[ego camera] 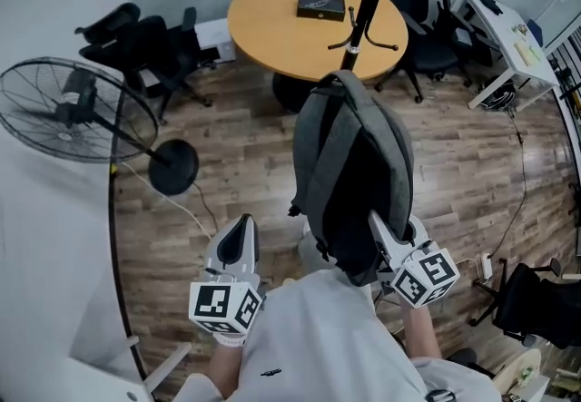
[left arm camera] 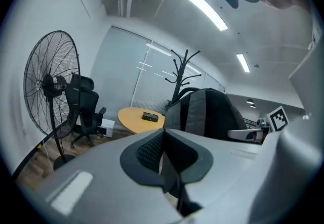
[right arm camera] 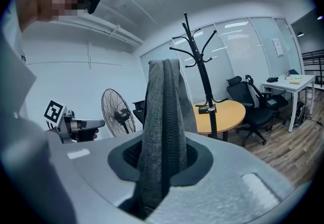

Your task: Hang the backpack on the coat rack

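My right claw (right arm camera: 161,165) was clenched on a grey strap (right arm camera: 163,96) of the backpack (ego camera: 354,173), with the webbing running up between the pads. The bag hung from it in the air in front of me, clear of the floor. My left claw (left arm camera: 164,160) was closed on nothing, well apart to the left.

I judged the bag soft and slumping, likely to sway and sag around a single hold. The woven strap looked rough enough not to slip, and nothing about it seemed fragile. How heavy it was I could not tell. For a hook, the best hold seemed to be the strap near the top, with the free claw spreading the loop open.

The rack (ego camera: 368,1) stood farther off, beside the round worktop (ego camera: 272,19). A fan (ego camera: 64,110) stood far left.
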